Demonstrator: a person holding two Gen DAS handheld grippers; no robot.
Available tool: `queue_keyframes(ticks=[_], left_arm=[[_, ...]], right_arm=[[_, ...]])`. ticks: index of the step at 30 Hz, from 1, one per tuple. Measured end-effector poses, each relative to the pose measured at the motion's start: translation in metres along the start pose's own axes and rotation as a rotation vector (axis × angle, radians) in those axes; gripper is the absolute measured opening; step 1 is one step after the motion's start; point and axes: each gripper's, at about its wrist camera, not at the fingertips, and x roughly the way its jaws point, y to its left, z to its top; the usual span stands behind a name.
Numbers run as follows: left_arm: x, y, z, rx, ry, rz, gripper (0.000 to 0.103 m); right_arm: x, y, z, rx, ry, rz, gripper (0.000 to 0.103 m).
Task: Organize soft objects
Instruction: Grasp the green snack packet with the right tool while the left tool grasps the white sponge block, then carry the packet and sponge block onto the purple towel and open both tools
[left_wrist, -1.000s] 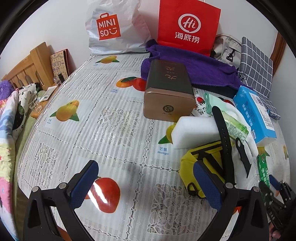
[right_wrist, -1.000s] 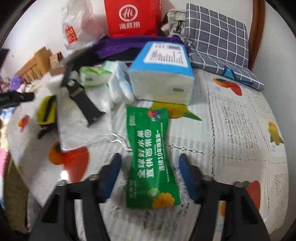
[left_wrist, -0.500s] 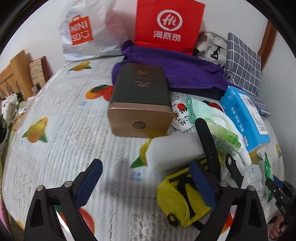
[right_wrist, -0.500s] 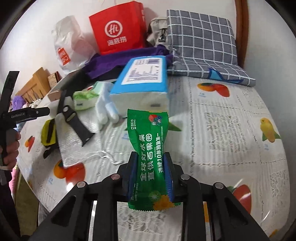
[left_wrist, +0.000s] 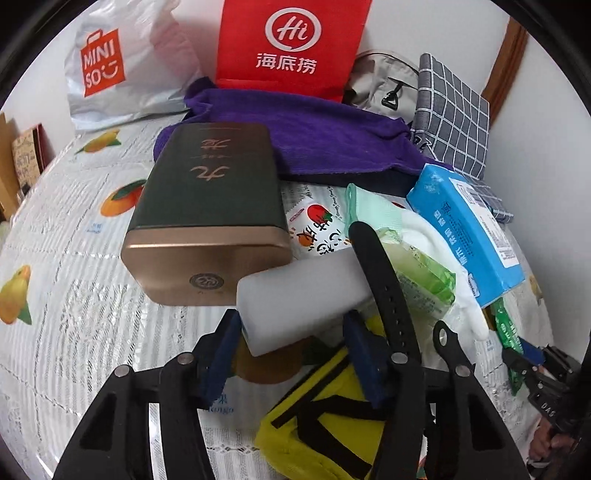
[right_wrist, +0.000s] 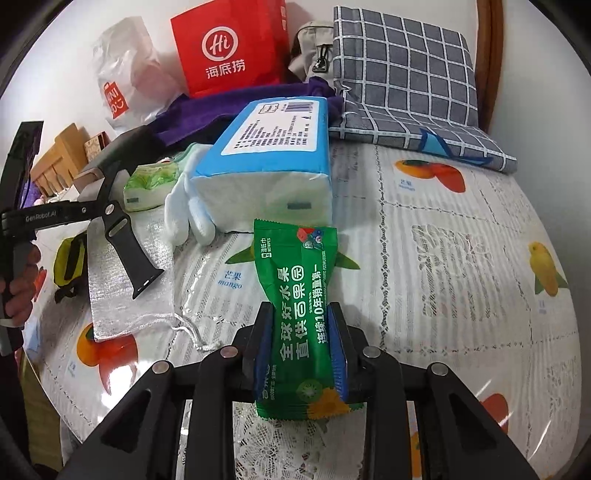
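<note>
Sponge (left_wrist: 295, 295), a white soft block with rounded corners, lay on the tablecloth (left_wrist: 74, 295) with its near end between the blue pads of the left gripper (left_wrist: 291, 354), whose jaws were closing around it; whether the pads already pressed it could not be told. It leaned against a dark box (left_wrist: 207, 229) with a bronze end and gold characters, and a black strap (left_wrist: 384, 280) crossed its far side above a yellow pouch (left_wrist: 325, 435). The right gripper (right_wrist: 301, 354) had its narrow-set pads clamped on the sides of a green packet (right_wrist: 299, 302), a glossy crinkled sachet printed with white Chinese characters, lifted at its far end toward a blue tissue pack (right_wrist: 273, 162). White gloves (right_wrist: 188, 218) and a silvery drawstring bag (right_wrist: 122, 295) lay to its left. The plastic cloth showed fruit prints and the word "mango". Behind stood a red paper bag (left_wrist: 291, 44) marked "Hi", a white "MINISO" bag (left_wrist: 110, 66), a purple towel (left_wrist: 325, 136) and a grey checked pillow (right_wrist: 402, 74).
</note>
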Motion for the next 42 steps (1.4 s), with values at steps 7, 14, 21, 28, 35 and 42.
queue_keyframes(ticks=[7,14,21,28,35,42], left_arm=[[-0.015,0.004,-0.006,0.0,-0.026,-0.004,0.036],[-0.038,0.019,-0.018,-0.032,-0.045,0.023,0.034],[-0.067,0.037,-0.03,-0.073,-0.069,0.088,0.034],[-0.097,0.051,-0.031,-0.121,-0.107,0.141,0.034],[-0.121,0.053,-0.021,-0.128,-0.145,0.17,0.034],[-0.129,0.051,-0.003,-0.125,-0.17,0.177,0.034]], right_arm=[[-0.001,0.003,0.001,0.001,0.012,-0.012,0.029],[-0.01,0.011,-0.005,0.0,0.025,0.009,0.029],[-0.032,0.014,-0.003,0.013,-0.018,-0.001,0.028],[-0.061,0.021,0.005,0.006,-0.065,-0.021,0.029],[-0.082,0.026,0.023,0.002,-0.115,-0.034,0.029],[-0.09,0.034,0.053,-0.018,-0.166,-0.025,0.029]])
